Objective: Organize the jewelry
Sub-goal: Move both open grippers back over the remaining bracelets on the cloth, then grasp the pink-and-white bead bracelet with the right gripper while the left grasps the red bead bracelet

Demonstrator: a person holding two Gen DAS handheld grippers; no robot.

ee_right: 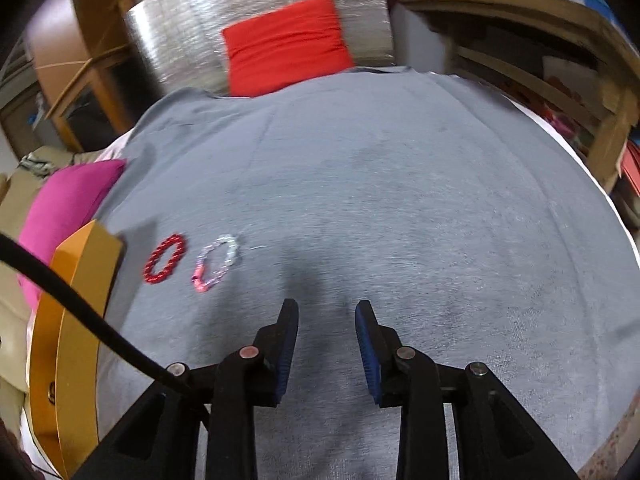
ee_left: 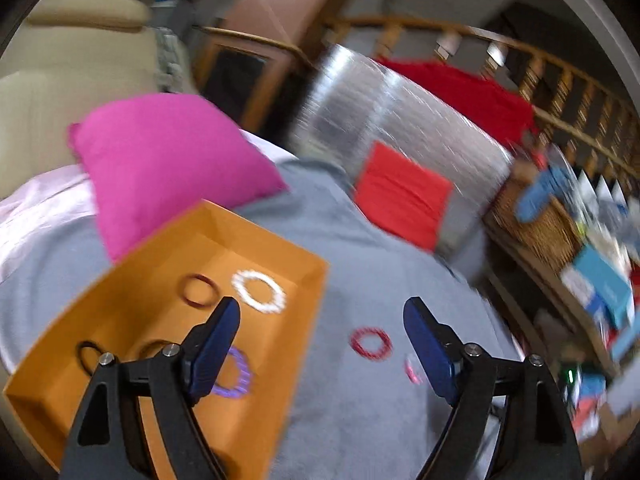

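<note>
since the job is to gather the bracelets in one place, the left wrist view shows why the shallow orange cardboard tray [ee_left: 120, 304] sits at the near left of the grey cloth-covered worktop [ee_left: 352, 248]: it is the collecting spot, and it holds a white beaded bracelet [ee_left: 259, 291], a dark red thin bangle [ee_left: 199, 290], a purple beaded bracelet [ee_left: 236, 374] and a black elastic band [ee_left: 89, 354] on its floor. the left tool [ee_left: 322, 316] hangs above the tray's right edge with its blue pads wide apart and nothing between them, which reads as a tool free to fetch the next piece. just past the tray on the cloth lie a red beaded bracelet [ee_left: 370, 343] and, partly hidden by the right finger, a pink beaded bracelet [ee_left: 412, 370]. a magenta cushion [ee_left: 168, 164] rests behind the tray.

in the right wrist view, the right tool [ee_right: 327, 308] points down at bare cloth, its pads a small way apart and empty. the red bracelet [ee_right: 165, 258] and the pink and pale one [ee_right: 216, 264] lie side by side, not touching, well to its left and close to the tray's wall [ee_right: 80, 300]. they are still outside, so i judge them the remaining work.
</note>
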